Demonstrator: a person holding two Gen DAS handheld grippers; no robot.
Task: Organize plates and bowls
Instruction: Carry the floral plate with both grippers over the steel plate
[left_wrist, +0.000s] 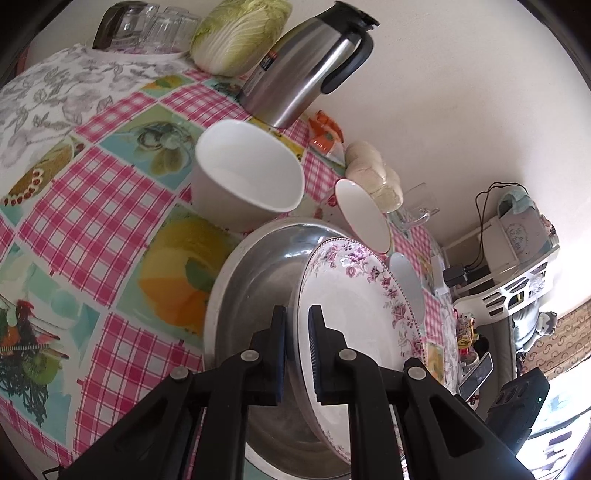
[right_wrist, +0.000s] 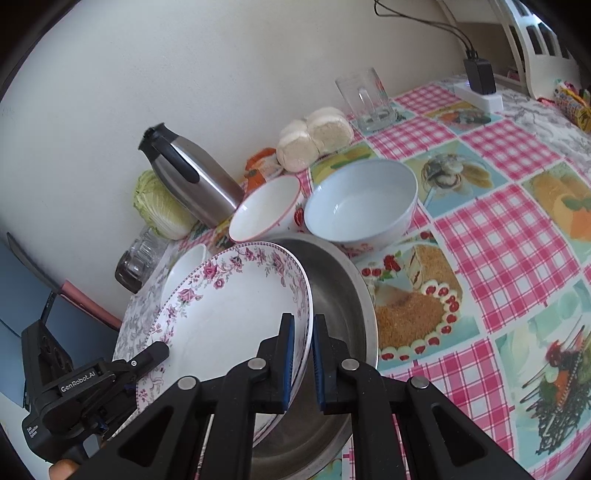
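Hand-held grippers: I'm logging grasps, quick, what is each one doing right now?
Left hand-held gripper: closed on the rim of the white floral-rimmed ceramic plate.
Right hand-held gripper: closed on the same plate's opposite rim.

Tilted floral plate (right_wrist: 236, 306) over steel basin (right_wrist: 340, 295)

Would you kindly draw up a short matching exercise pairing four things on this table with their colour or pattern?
Things:
1. Plate held by both tongs
2. Basin under the plate
3. Jug by the wall
4. Small bowl beside the jug

Descriptions:
A. Bare metal, wide and shallow
B. White with a thin red rim
C. White with pink flowers around the rim
D. Steel body with black handle and lid

Pairs: 1-C, 2-A, 3-D, 4-B
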